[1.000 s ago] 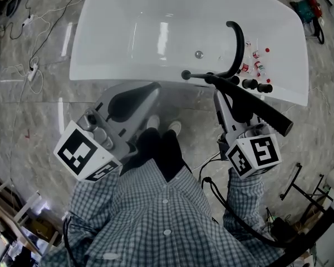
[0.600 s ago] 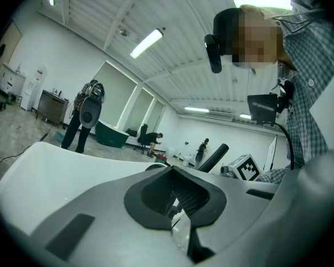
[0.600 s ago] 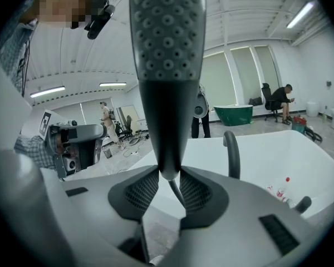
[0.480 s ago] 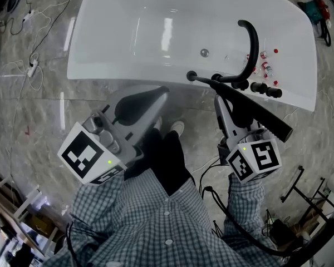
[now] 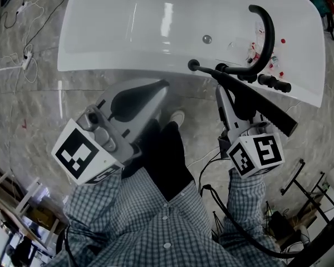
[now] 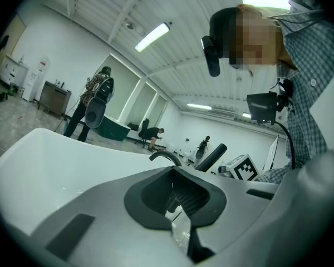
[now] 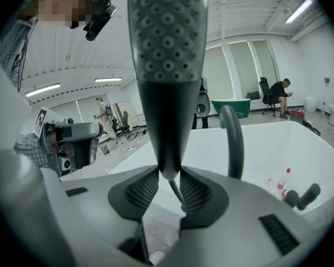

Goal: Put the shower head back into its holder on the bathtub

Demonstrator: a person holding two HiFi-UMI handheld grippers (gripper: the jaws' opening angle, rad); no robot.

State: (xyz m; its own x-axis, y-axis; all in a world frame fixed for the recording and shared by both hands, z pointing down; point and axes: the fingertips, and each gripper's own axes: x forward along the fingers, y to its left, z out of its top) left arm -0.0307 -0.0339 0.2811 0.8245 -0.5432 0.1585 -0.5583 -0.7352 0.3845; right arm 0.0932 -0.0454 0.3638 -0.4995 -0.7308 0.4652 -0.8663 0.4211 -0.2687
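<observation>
This is a big open lab or studio hall, not a home — a tub (image 5: 128, 21) stands alone on a marble-look floor (image 5: 39, 115) strewn with cables (image 5: 26, 61). Strip lights (image 6: 152, 36) hang over white walls — one person (image 7: 279, 90) sits on an office chair, another (image 6: 92, 104) stands farther off.

Marble floor (image 5: 33, 110), white tub (image 5: 111, 26) sitting on it, cables (image 5: 25, 60) off left. Few small bottles (image 5: 251, 53) on tub rim.

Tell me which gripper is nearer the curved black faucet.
Right. The right gripper, holding the shower head, sits just short of the faucet; the left gripper is well off to its left.
</observation>
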